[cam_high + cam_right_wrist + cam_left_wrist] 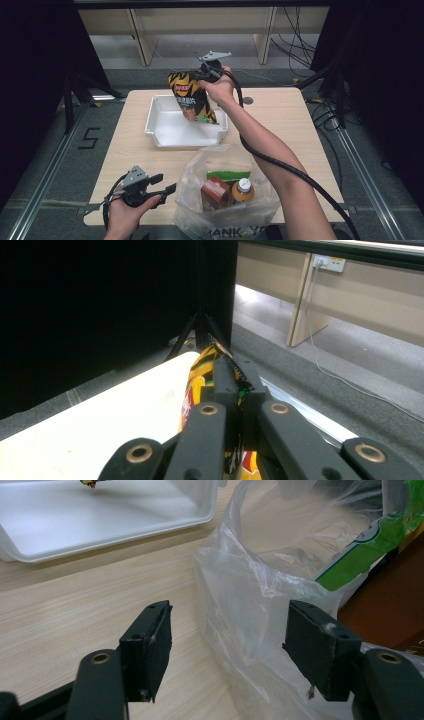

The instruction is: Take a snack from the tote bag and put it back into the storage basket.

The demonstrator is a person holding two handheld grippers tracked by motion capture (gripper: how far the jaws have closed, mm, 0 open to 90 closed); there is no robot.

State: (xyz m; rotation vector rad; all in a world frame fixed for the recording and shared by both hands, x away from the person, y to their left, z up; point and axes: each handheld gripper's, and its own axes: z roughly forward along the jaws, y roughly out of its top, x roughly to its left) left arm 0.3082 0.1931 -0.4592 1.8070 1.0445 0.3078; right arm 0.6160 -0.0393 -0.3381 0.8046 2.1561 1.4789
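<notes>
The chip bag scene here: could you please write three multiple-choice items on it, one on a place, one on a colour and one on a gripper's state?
1. Where does the chip bag hang?
A. over the white tray
B. inside the plastic bag
C. on the floor

2. What colour is the cap of the bottle in the plastic bag?
A. red
B. white
C. blue

3. How stands the left gripper?
A. shut on the plastic bag
B. shut on the tray
C. open, holding nothing

Key: 1 A, the right gripper holds the bag's top with its lower end over the tray; 2 B, the cap shows white in the high view; 3 C, the left gripper view shows its jaws apart beside the plastic.
</notes>
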